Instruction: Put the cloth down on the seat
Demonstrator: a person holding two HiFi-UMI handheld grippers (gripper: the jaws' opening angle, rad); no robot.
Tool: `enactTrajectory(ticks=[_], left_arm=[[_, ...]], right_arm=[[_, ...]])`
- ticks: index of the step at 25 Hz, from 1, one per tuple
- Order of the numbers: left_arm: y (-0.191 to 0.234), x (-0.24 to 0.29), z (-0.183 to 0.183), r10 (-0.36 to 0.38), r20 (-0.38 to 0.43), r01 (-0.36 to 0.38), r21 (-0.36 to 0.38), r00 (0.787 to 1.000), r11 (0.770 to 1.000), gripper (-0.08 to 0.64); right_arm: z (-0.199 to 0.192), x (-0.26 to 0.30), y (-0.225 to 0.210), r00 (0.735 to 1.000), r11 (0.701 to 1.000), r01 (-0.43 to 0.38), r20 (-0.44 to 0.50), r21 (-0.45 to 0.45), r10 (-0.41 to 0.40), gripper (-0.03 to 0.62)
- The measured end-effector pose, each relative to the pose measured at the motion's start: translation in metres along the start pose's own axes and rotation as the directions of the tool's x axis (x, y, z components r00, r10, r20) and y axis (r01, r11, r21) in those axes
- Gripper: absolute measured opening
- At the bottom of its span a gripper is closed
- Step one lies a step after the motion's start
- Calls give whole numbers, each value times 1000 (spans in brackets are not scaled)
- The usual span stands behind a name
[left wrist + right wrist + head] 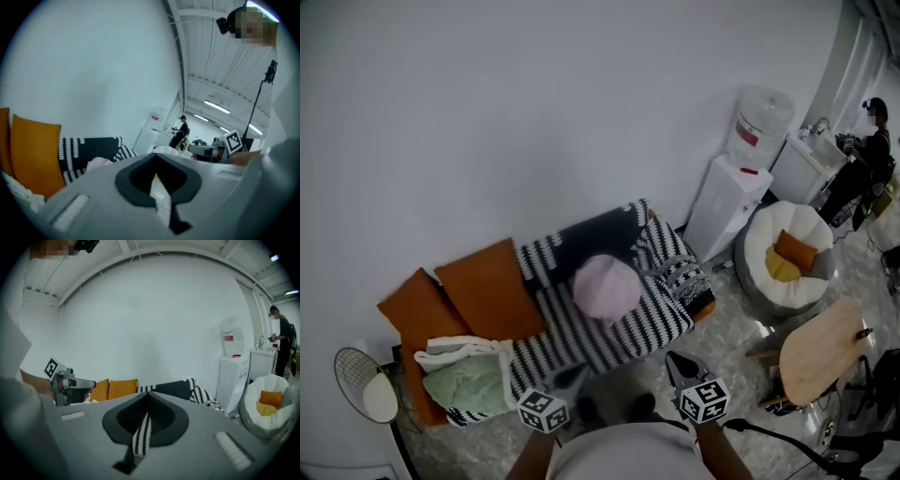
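**A:** Starting at the left, what have the left tongs (572, 377) got?

**B:** They are closed on a pale strip, which I take to be the near edge of the cloth (581, 342). The right tongs (680, 364) are closed too, with a black-and-white striped fold pinched between them. The rest of the cloth is draped over the back of the seat (709, 307) and across it, and its front edge is held up towards the person.

**A:** So what could spoil the put-down?

**B:** The pink cushion (605, 286) sits right on the stripes. Any tug on the edge could tip it forward onto the floor. Letting go on one side before the other would likely leave the cloth skewed or bunched. If both let go too far out, the edge may slide off the front.

**A:** And round about?

**B:** At the left end a green cushion (469, 386) takes up seat space, with the orange cushions (487, 291) behind it. Those limit how far the cloth can spread that way. To the right, the water dispenser (733, 192), the beanbag (787, 258) and a small wooden desk (823, 352) stand clear of the seat.
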State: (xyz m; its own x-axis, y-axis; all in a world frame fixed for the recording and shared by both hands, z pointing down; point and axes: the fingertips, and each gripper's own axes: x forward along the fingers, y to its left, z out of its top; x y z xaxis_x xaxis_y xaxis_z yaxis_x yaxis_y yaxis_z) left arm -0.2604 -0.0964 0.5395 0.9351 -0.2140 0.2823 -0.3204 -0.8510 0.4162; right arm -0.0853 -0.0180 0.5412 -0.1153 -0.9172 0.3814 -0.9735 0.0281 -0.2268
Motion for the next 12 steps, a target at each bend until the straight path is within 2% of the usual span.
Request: enactTrajectory(ticks=[7,12], left_arm=[[2,0,5,-3,4,3,3,1000,1000,-2],[5,-1,14,0,32,1,-39,999,999,-2]], right_arm=[[6,1,-1,1000,1000,0,8,-4,0,3],[5,1,-2,1000,1000,-1,-2,-1,1,3]])
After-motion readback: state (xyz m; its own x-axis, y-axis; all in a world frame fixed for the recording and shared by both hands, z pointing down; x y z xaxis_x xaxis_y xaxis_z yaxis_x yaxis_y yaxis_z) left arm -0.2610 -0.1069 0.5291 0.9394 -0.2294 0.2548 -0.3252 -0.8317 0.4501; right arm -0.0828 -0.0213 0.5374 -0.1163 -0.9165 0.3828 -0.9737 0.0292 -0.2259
